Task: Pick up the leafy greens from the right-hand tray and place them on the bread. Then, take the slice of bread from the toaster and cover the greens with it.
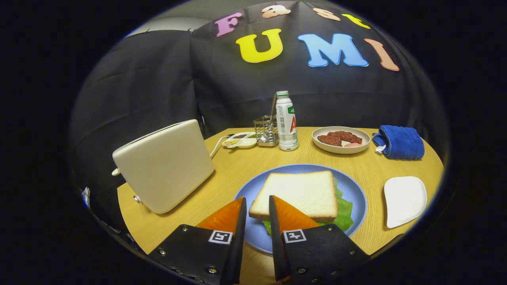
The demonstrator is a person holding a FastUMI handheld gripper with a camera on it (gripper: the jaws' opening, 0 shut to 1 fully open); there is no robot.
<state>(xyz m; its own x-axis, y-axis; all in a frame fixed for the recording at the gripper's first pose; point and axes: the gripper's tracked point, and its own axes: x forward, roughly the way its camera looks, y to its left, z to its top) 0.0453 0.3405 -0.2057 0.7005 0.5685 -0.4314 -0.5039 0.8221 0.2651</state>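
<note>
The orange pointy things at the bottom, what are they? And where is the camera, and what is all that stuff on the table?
Those are the two fingers of a gripper, a grabbing tool that a person holds in one hand. The camera rides on it and looks forward along the fingers. Right now they are a little apart and hold nothing.

Just ahead of them is a blue plate with a sandwich: a slice of bread lying on top of leafy greens that peek out at its side. Beside the plate stand a cream toaster and a bare white tray. Farther back on the wooden table are a bottle, a wire basket, a small dish of seeds, a bowl of meat and a blue cloth.
</note>
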